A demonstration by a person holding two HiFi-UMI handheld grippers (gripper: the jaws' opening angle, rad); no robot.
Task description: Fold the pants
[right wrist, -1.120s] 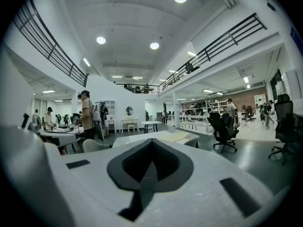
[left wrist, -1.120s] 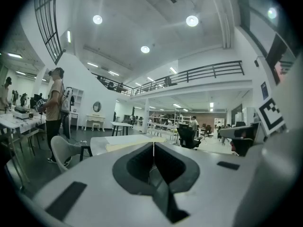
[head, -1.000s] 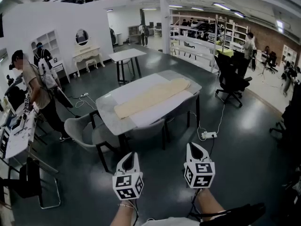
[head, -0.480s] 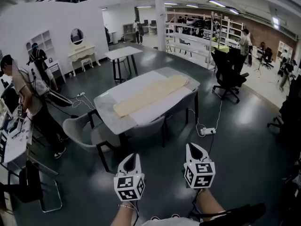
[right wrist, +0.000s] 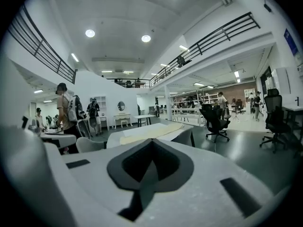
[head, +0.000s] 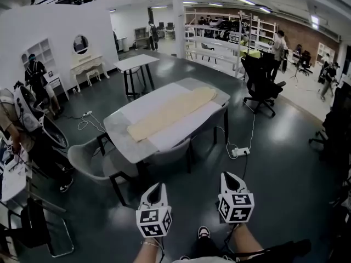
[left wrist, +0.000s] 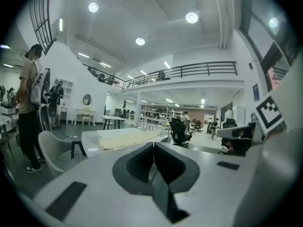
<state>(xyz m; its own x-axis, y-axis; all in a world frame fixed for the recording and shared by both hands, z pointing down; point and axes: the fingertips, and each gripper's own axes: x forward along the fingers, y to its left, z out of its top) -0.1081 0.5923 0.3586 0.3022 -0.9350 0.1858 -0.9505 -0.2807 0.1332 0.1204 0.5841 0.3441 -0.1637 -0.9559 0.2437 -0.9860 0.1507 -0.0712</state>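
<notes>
The cream pants [head: 170, 113] lie flat and full length on the grey desk [head: 117, 139] in the middle of the head view, well apart from my left hand-held gripper [head: 158, 187] and right hand-held gripper [head: 231, 176] at the lower centre, both with jaws pressed together on nothing. I judge the cloth light, soft and limp, likely to sag between two grips and slide on the smooth top. I would pinch both layers at the two corners of one end, though I cannot tell which end is the waistband.
</notes>
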